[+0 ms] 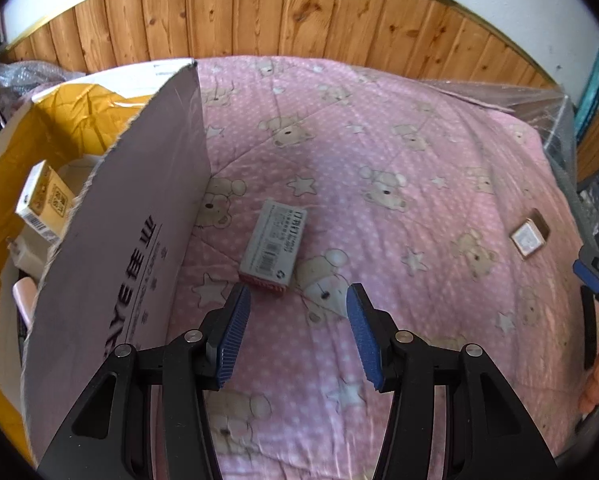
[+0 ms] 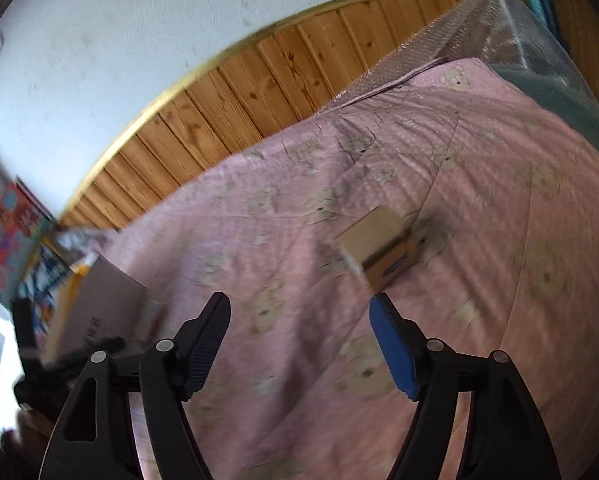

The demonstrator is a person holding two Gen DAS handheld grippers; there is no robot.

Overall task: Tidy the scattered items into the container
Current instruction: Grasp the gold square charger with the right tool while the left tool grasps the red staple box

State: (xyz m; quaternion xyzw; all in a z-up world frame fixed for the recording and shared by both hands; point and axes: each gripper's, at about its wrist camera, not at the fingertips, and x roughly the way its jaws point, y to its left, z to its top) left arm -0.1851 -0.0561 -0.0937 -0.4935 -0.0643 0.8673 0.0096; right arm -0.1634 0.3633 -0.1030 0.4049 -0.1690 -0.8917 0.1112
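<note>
A grey box with a red end lies on the pink bear-print quilt, just ahead of my left gripper. That gripper is open and holds nothing. The cardboard container stands at the left with its flap up; a yellow-and-white carton lies inside. In the right wrist view, a small brown cardboard box rests on the quilt, ahead of my right gripper, which is open and empty. The same small box shows at the right in the left wrist view.
A wooden panel wall runs behind the bed. Bubble wrap covers something at the far right corner. The container flap and the other gripper appear blurred at the left of the right wrist view. A hand shows at the right edge.
</note>
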